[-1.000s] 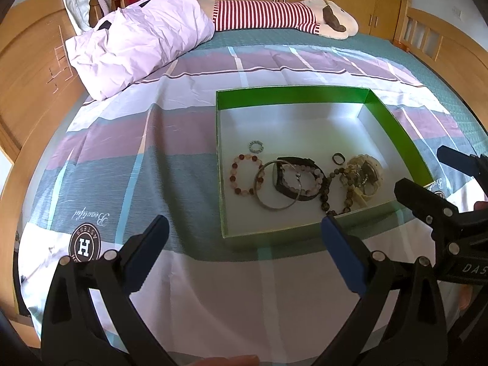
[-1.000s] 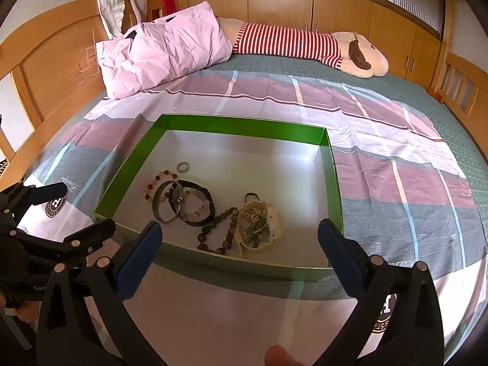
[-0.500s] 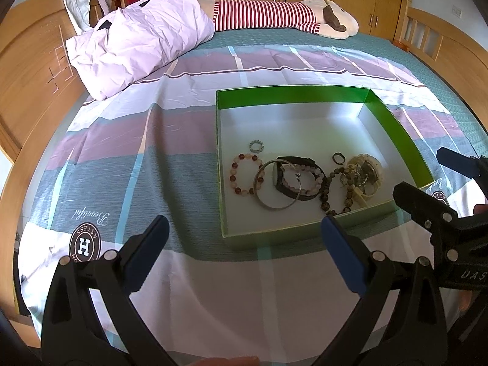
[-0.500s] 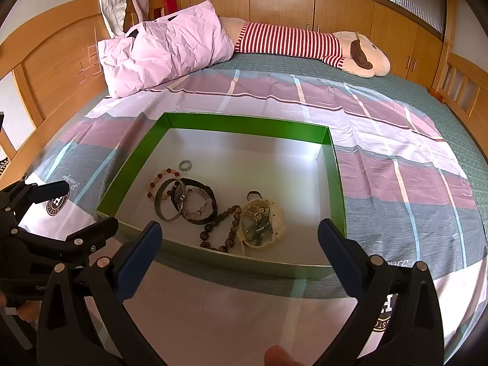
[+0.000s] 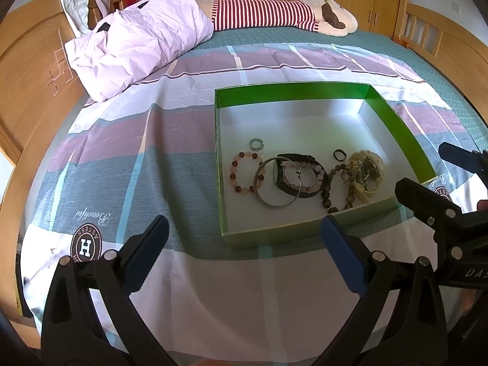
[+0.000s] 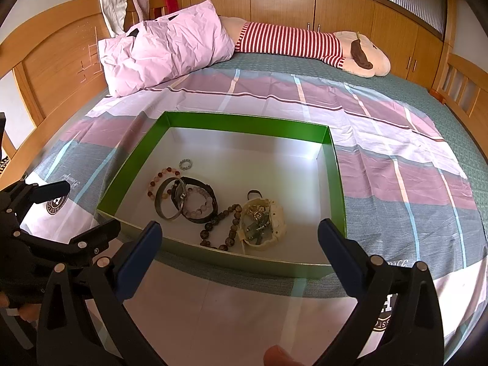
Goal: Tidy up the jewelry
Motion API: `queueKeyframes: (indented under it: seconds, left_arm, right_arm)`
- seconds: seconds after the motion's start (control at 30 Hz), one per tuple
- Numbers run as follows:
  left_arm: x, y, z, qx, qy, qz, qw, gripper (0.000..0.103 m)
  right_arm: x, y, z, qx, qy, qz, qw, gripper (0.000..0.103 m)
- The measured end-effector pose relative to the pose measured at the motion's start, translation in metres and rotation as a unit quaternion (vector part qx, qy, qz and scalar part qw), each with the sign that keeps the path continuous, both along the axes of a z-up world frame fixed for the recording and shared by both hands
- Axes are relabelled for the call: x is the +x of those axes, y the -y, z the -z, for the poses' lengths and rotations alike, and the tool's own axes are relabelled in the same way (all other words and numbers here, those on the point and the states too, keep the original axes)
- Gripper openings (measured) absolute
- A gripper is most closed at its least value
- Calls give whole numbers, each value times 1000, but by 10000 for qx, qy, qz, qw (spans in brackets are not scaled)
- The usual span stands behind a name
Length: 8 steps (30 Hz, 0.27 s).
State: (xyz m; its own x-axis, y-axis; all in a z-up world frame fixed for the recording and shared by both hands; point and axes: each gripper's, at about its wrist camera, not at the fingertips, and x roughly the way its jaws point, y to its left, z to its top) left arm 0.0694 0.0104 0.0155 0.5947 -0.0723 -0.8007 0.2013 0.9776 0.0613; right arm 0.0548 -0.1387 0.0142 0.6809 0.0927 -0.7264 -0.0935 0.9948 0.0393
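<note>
Both our grippers, left gripper (image 5: 244, 244) and right gripper (image 6: 238, 244), hover wide open and empty before the green box's (image 5: 396, 122) near edge, likely choosing a piece; the jewelry (image 5: 305, 174) lies tangled along that edge.

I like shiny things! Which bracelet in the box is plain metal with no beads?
The silver bangle: a smooth metal hoop, overlapping the pink beaded bracelet and black watch.

You have a crumpled pink pillow (image 6: 164, 52) at the bed's headboard corner, and a striped plush toy (image 6: 308, 45) lying along the far edge of the checked sheet (image 6: 396, 164).
</note>
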Motion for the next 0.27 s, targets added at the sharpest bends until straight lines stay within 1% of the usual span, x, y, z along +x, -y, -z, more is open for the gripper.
queueKeyframes:
  seconds: [0.27]
  left_arm:
    - [0, 0, 0, -19, -11, 4, 10000, 101]
  right_arm:
    - [-1, 0, 1, -16, 1, 5, 10000, 102]
